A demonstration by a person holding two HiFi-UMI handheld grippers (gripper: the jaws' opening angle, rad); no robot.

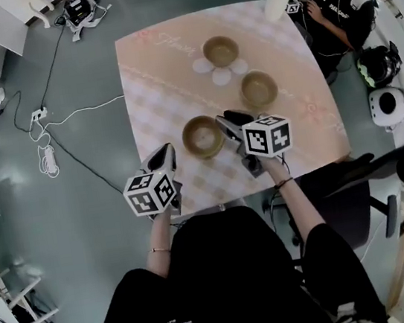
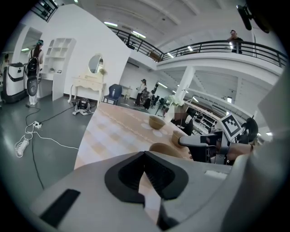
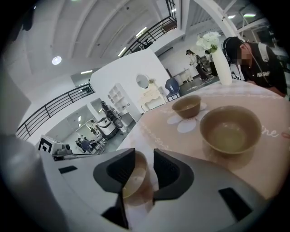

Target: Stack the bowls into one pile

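While astride the near bowl point(image 1: 200, 136) rim, right gripper point(image 3: 144, 155) jaws well apart; left gripper point(image 2: 145, 154) jaws together, empty.

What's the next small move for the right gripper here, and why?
Probably close the right gripper on the nearest bowl. Its jaws stand apart with that bowl's rim between them and the pads are not pressing on it. No bowl is stacked yet.

A glossy grey floor point(image 1: 82, 212) surrounds the table point(image 1: 153, 89), and white cables point(image 1: 46, 158) trail off beyond its left edge. Further off stand a white dresser point(image 2: 86, 86) with an oval mirror point(image 2: 95, 64) and a railed balcony point(image 2: 217, 45) beneath strip lights point(image 2: 111, 24).
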